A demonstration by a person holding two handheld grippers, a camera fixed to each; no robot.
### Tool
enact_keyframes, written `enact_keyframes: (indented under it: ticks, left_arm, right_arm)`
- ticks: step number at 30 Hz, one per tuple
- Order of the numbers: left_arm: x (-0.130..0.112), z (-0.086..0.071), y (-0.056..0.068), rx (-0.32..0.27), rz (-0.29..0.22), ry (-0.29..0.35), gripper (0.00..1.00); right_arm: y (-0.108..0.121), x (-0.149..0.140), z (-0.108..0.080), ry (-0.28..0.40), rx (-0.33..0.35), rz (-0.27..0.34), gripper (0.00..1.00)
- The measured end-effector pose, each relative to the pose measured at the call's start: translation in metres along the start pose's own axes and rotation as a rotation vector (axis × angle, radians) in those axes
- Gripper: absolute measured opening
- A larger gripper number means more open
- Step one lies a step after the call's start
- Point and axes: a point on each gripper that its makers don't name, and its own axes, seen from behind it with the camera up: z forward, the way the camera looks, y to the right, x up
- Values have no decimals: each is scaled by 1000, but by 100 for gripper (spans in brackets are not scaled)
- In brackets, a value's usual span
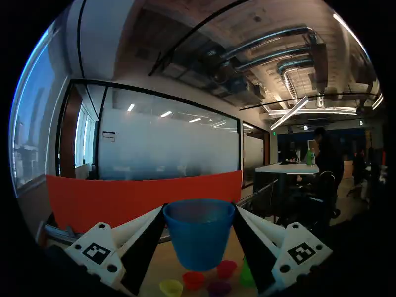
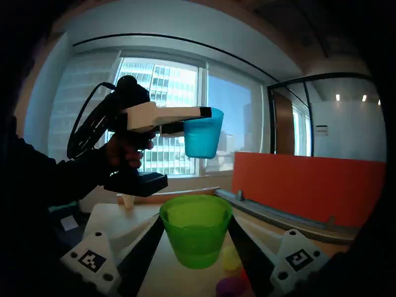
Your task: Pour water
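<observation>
A blue plastic cup stands upright between the fingers of my left gripper, which is shut on it, high above the table. The same blue cup appears in the right gripper view, held up at upper centre by the left gripper and a person's hand. My right gripper is shut on a translucent green cup, upright and lower than the blue one. Whether either cup holds water I cannot tell.
Several small coloured cups lie on the wooden table below. An orange divider panel with a metal rail runs along the table's far edge. Large windows stand behind. A person stands far off by a white table.
</observation>
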Motion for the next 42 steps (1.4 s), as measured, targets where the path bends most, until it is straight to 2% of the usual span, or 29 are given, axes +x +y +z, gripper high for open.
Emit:
enact_keyframes:
  ticks: [6, 13, 24, 33, 42]
  left_arm:
    - [-6, -5, 5, -14, -7, -6, 89]
    - [-17, -11, 0, -1, -12, -12, 89]
    - [-44, -24, -5, 12, -30, -42, 89]
    - [-67, -35, 2, 2, -25, -75, 89]
    - [-89, -39, 5, -4, -4, -116, 89]
  right_arm:
    - [2, -2, -4, -7, -9, 3, 90]
    - [8, -6, -14, -22, -31, 2, 90]
    - [22, -7, -41, -37, -84, 11, 89]
    - [35, -10, -64, -53, -128, 6, 90]
    - [40, -13, -74, -65, -146, 19, 90]
